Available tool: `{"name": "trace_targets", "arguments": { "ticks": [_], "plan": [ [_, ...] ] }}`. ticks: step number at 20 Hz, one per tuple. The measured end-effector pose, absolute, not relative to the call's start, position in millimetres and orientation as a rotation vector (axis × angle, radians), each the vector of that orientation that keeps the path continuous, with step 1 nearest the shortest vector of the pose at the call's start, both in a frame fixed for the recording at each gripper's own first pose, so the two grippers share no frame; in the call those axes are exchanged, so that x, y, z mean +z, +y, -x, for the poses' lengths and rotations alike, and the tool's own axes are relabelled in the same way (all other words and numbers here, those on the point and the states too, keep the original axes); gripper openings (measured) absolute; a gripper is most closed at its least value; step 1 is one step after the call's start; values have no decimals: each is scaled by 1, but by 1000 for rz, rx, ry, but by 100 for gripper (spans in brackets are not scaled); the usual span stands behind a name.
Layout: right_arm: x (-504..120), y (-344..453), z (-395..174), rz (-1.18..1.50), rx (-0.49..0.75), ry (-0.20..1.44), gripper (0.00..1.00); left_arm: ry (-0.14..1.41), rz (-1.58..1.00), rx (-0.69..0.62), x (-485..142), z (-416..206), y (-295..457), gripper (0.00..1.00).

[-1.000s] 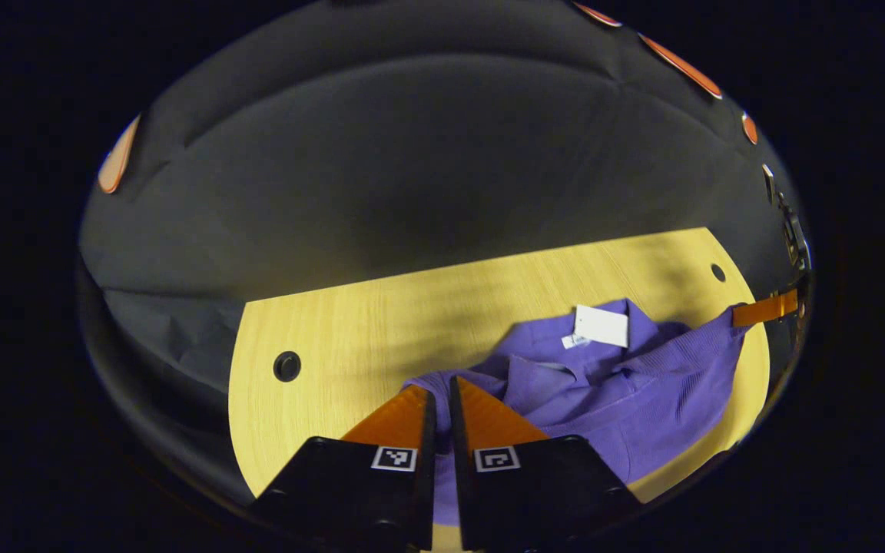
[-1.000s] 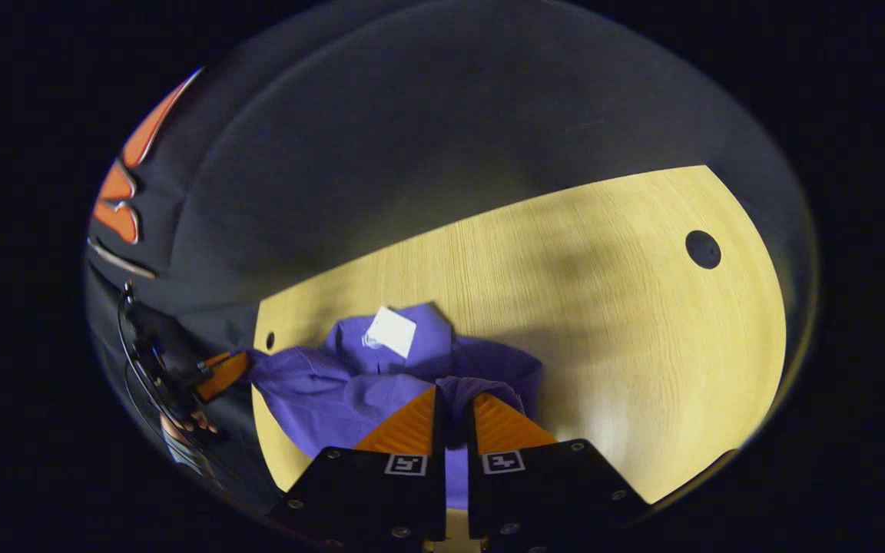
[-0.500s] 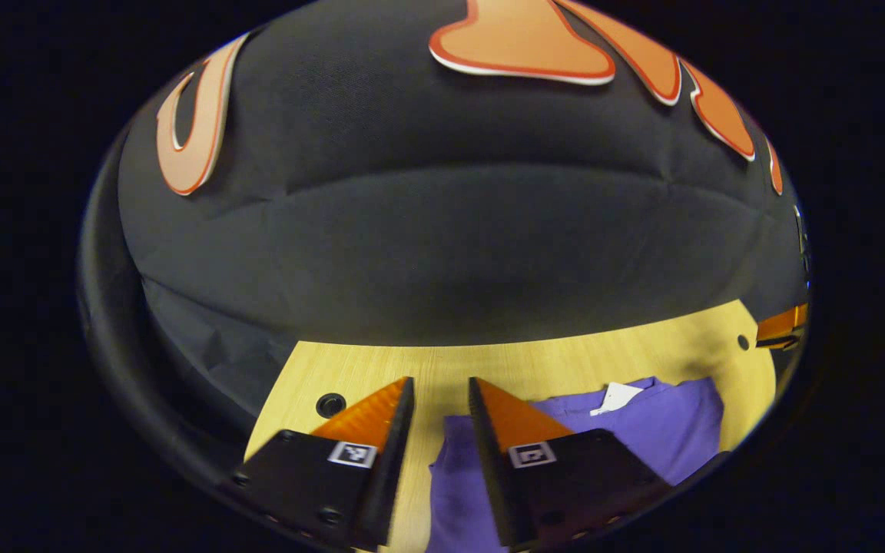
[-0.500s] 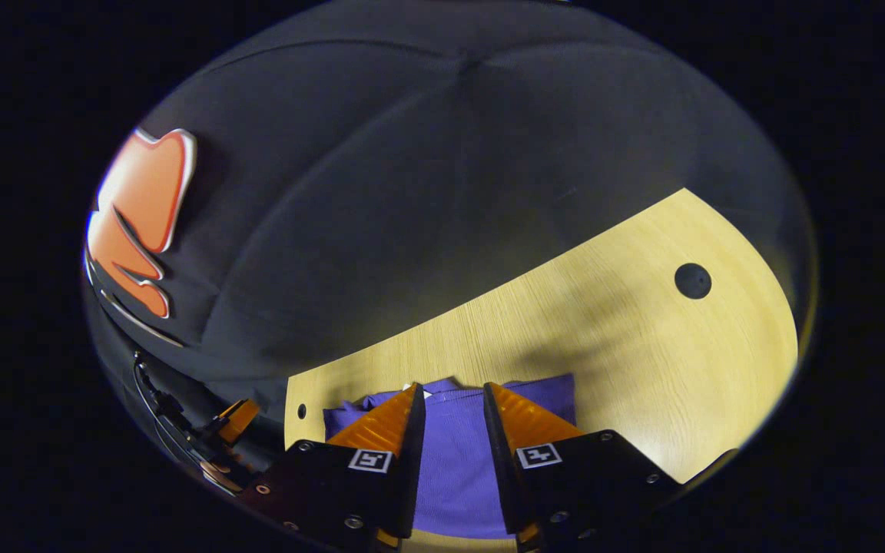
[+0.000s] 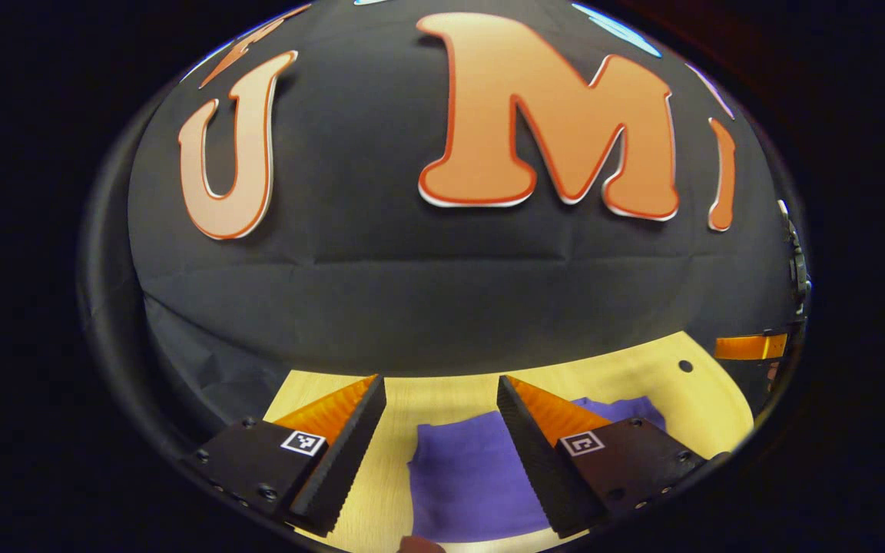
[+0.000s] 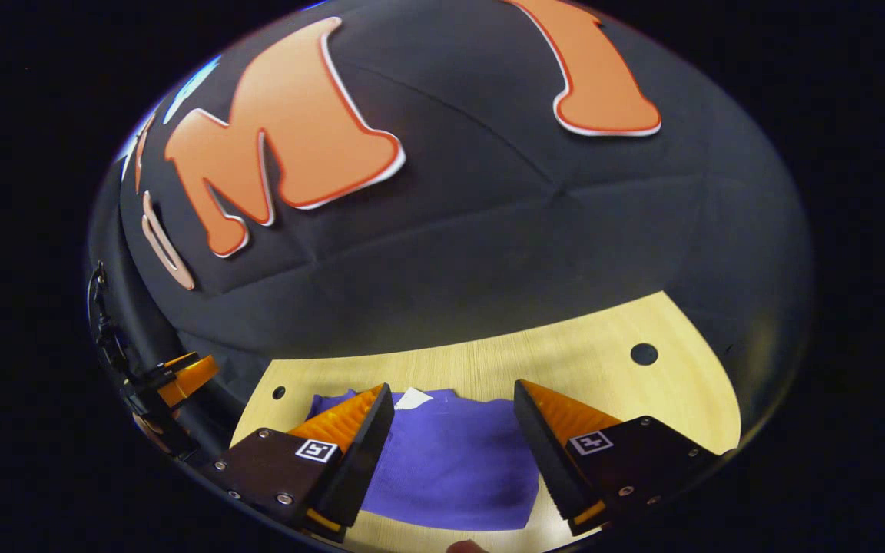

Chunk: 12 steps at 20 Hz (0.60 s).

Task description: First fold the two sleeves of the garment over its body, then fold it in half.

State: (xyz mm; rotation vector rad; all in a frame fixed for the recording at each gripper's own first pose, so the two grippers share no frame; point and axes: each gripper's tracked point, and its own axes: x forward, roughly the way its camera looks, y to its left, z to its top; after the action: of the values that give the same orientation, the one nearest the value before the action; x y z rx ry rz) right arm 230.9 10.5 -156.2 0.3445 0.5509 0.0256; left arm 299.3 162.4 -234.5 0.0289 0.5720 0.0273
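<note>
Lying folded on the table [image 6: 604, 361], the garment [image 6: 450, 461] looks finished; both grippers, left [image 5: 439, 392] and right [image 6: 454, 395], hover with jaws apart, empty, needing only withdrawal.

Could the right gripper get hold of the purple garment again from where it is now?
Probably yes. The right gripper is open, and the purple garment lies flat on the table just ahead between its fingers, with nothing in between. It would likely only have to dip down to the cloth.

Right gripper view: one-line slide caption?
Open right gripper above the folded purple knit garment on the pale wooden table.
</note>
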Motion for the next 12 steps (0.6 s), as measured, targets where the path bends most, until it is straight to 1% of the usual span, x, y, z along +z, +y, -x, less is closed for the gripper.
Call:
{"name": "trace_targets", "arguments": {
  "ticks": [2, 6, 12],
  "plan": [
    [-136, 14, -219, -324, 18, 508, 95, 533, -41, 0, -213, -287, 154, 95],
    [-97, 17, -194, -272, -26, 420, 95, 456, -46, -32, -174, -260, 139, 94],
    [-42, 38, -154, -171, -26, 258, 95, 319, -48, -59, -117, -219, 124, 95]
  ]
}}
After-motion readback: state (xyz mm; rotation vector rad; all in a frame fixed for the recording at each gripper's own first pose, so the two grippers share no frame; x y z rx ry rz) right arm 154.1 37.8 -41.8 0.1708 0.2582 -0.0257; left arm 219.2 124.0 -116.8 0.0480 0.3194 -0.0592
